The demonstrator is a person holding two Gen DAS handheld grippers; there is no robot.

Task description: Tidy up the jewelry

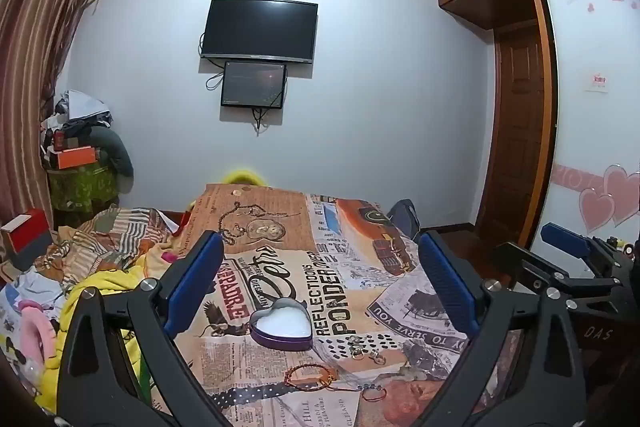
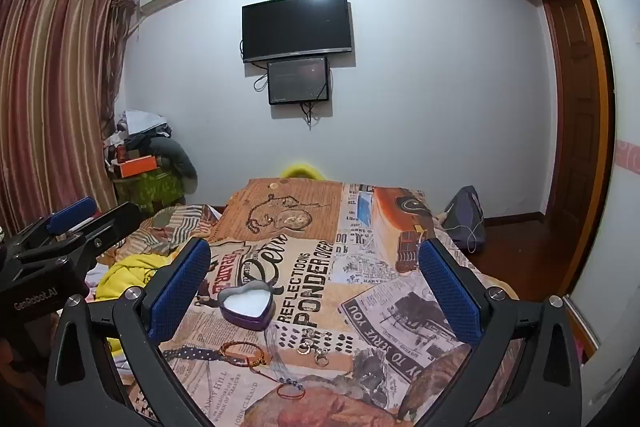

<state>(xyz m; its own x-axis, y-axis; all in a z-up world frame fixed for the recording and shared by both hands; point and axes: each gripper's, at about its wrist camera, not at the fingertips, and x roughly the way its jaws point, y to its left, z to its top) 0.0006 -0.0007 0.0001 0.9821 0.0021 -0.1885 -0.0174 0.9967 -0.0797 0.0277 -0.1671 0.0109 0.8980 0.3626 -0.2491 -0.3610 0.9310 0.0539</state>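
Observation:
An open heart-shaped purple tin (image 1: 282, 325) (image 2: 244, 307) with white lining sits on the newspaper-print cloth (image 1: 360, 267) (image 2: 400, 307). In front of it lie a beaded bracelet (image 1: 310, 375) (image 2: 242, 351), small silver earrings (image 1: 366, 349) (image 2: 314, 347) and a thin red cord with blue beads (image 1: 372, 391) (image 2: 290, 387). A long chain necklace (image 1: 236, 223) (image 2: 276, 213) lies farther back. My left gripper (image 1: 320, 287) hovers above the tin, jaws wide open and empty. My right gripper (image 2: 316, 291) is open too, with nothing between its blue pads.
Rumpled bedding and yellow fabric (image 1: 100, 287) (image 2: 124, 273) lie left of the cloth. A red box (image 1: 28, 235) sits at the far left. The other gripper shows at each view's edge (image 1: 580, 267) (image 2: 60, 247). A bag (image 2: 466, 215) rests on the floor on the right.

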